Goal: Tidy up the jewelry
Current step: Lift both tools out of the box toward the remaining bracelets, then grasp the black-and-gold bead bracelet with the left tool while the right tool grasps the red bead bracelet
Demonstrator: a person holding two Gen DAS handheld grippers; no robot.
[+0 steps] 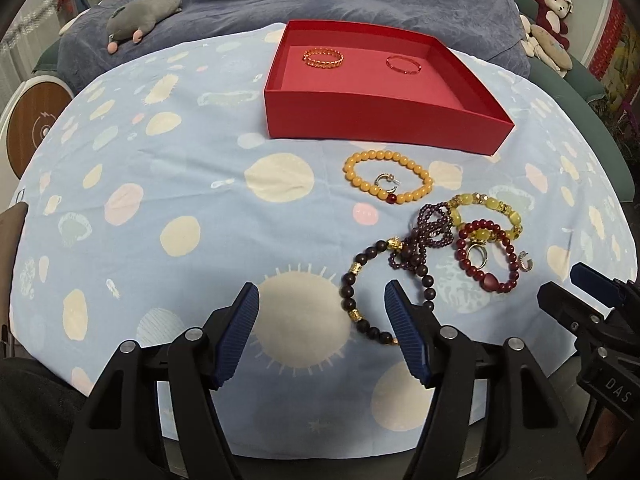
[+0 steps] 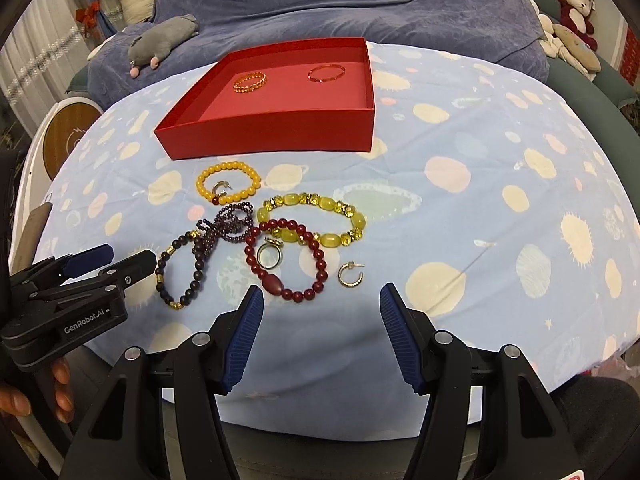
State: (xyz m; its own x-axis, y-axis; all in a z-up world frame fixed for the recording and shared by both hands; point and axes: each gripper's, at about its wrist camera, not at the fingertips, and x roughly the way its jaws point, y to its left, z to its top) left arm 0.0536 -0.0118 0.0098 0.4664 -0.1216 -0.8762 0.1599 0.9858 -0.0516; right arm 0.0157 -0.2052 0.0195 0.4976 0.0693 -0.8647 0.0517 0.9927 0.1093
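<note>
A red box (image 1: 372, 120) (image 2: 280, 128) stands on the patterned cloth and holds a gold bangle (image 1: 323, 57) (image 2: 250, 81) and a thin red bangle (image 1: 403, 65) (image 2: 326, 73). In front of it lie an orange bead bracelet (image 1: 362, 181) (image 2: 206, 191), a yellow bracelet (image 2: 356, 220), a red bead bracelet (image 2: 316, 248) around a ring (image 2: 269, 256), a purple strand (image 2: 232, 222), a dark bead bracelet (image 1: 348, 292) (image 2: 162, 270) and a hoop earring (image 2: 351, 275). My left gripper (image 1: 322, 304) is open and empty, its right finger over the dark bracelet. My right gripper (image 2: 322, 304) is open and empty, just before the red bracelet.
A grey plush toy (image 1: 140, 20) lies on the blue blanket behind the cloth. More plush toys (image 1: 554, 8) sit at the back right. A round wooden-faced device (image 1: 36, 128) stands at the left edge. A second small hoop earring (image 1: 386, 180) lies inside the orange bracelet.
</note>
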